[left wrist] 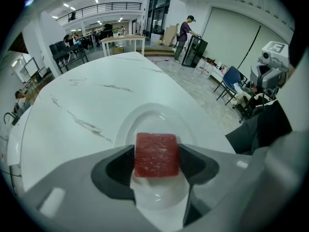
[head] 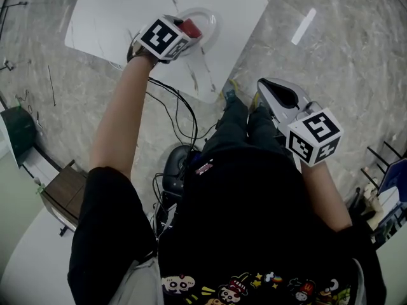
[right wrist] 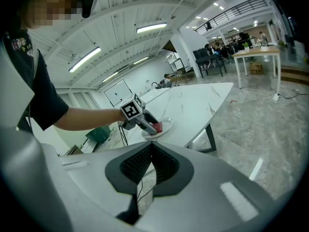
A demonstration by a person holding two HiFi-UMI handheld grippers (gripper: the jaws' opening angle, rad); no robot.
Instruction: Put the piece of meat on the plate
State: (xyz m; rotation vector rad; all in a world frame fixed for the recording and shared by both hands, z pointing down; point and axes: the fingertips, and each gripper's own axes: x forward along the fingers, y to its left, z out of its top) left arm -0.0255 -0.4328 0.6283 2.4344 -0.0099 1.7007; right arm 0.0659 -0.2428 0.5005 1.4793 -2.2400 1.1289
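Meat piece: red cube, lower centre of left gripper view, pinched by the left gripper over the white plate on the table. Contact with plate: cannot tell. Outstanding, apparently: set-down, release. Right gripper: jaws pressed together, empty.

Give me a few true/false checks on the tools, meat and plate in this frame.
1. The left tool grips the meat. True.
2. The meat lies released on the plate. False: it is clamped between the jaws, over the plate.
3. The right tool is shut with nothing in it. True.
4. The right tool hangs over the table. False: it is off the table, over the floor.
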